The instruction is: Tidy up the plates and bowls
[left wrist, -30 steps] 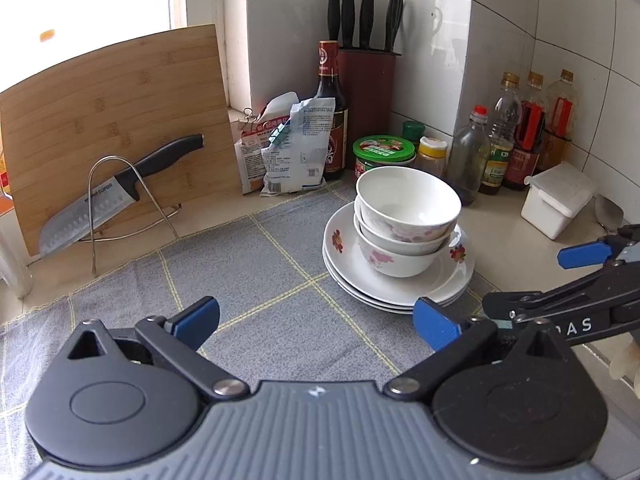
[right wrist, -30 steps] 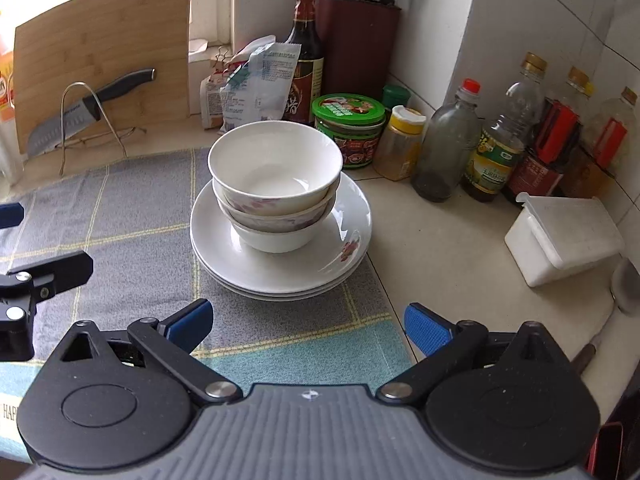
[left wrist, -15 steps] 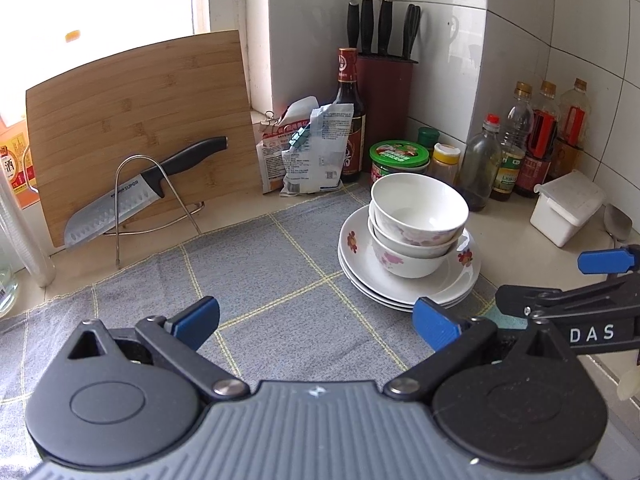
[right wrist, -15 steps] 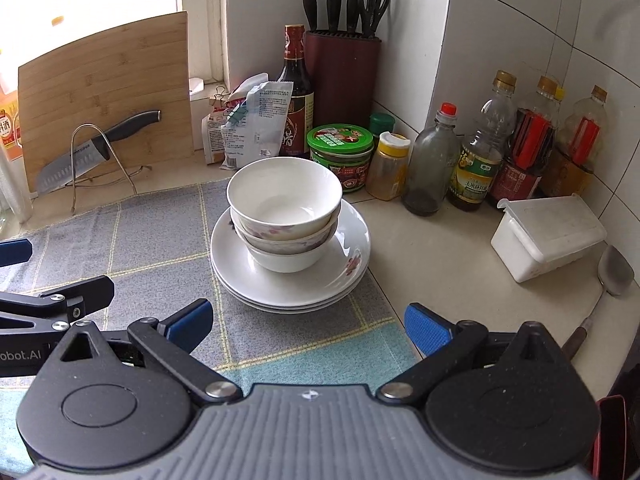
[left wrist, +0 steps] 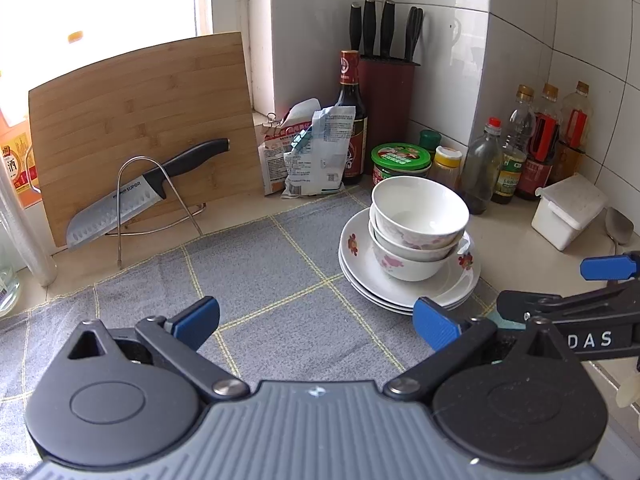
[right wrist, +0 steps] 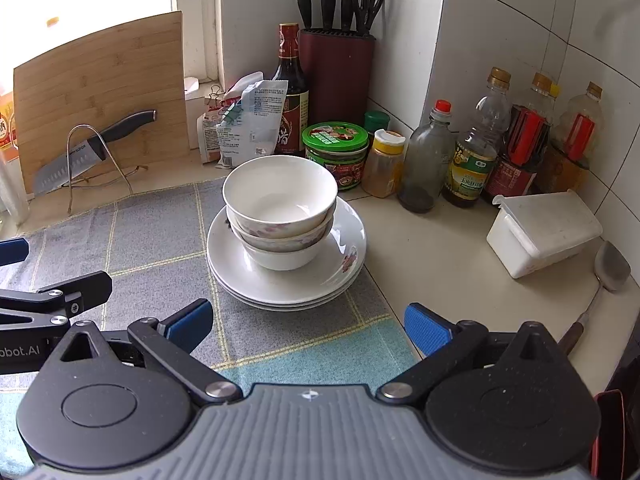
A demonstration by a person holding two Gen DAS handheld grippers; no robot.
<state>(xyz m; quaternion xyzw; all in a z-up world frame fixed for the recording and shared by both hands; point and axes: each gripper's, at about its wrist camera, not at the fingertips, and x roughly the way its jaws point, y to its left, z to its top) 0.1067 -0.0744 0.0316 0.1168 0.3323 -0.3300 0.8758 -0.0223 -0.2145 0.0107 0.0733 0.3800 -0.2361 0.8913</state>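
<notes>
Right wrist view: white floral bowls [right wrist: 280,208] nested on stacked white plates [right wrist: 288,280], centre frame. Both tools, left tool [left wrist: 316,320] and right tool [right wrist: 306,322], wide open, empty. Stacking apparently finished; next, probably nothing to grasp.

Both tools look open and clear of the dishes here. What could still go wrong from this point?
1. The three nested bowls sit off-centre on the plate stack, toward its left; a nudge could probably tip them.
2. The plates reach the edge of the grey cloth, so a push might slide them onto the bare counter.
3. The jar and bottles crowd close behind, leaving little room for the right tool or left tool.
</notes>
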